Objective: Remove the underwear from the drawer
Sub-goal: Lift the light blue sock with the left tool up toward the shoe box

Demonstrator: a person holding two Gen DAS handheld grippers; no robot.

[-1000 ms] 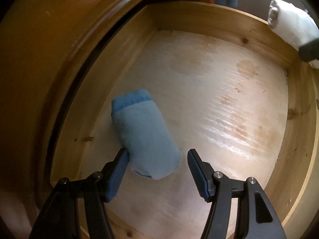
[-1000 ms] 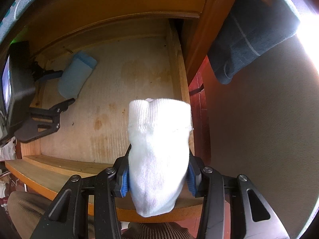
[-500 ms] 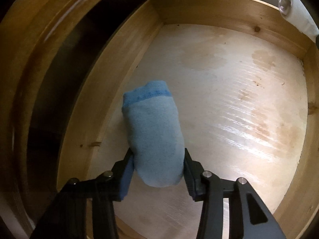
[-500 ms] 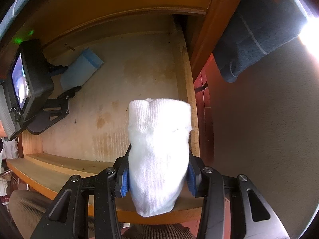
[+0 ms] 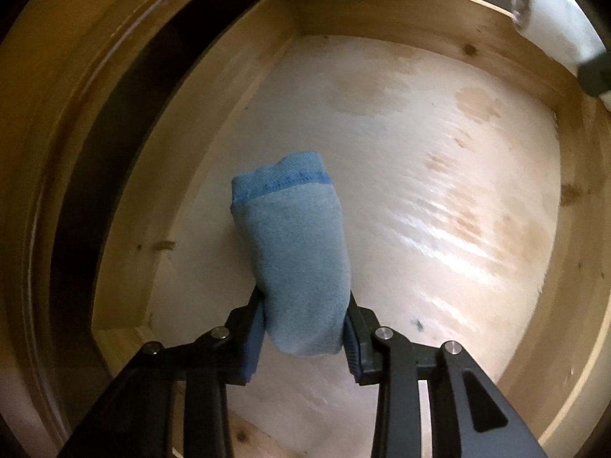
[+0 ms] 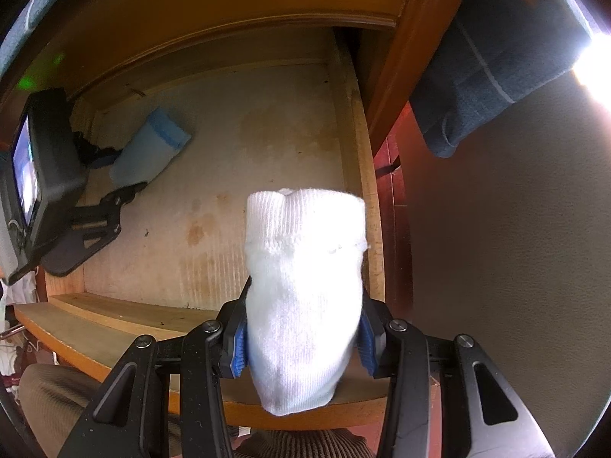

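on your left, the left gripper [image 5: 303, 330] points steeply down into the open drawer [image 5: 382, 11]. its jaws are closing, and both blue pads already press the near end of the blue rolled underwear [image 5: 294, 252], which bulges slightly between them. the banded far end of the roll sticks out well past the fingertips. the roll sits close to the drawer's left wall; whether it is clear of the floor cannot be told from these views.

risk: the pinch is on one end only. if you lift before the closing finishes, the soft roll may slide out or unroll and drop back onto the drawer floor. lifting toward the left wall or under the cabinet lip above it could snag the protruding end.

the middle of the drawer floor is stained and holds nothing else.

on your right, the right gripper [image 6: 303, 339] points straight down over the drawer's front right corner, with its fingers clamped on the white rolled underwear [image 6: 303, 286]. that roll is out of the drawer and held firmly at its lower half.

risk: the right gripper hangs above the front rail [image 6: 126, 316]. if you bring the left roll out toward the right, the two grippers could collide. the dark blue cloth [image 6: 492, 61] hanging at the far right is well apart and poses no hazard.
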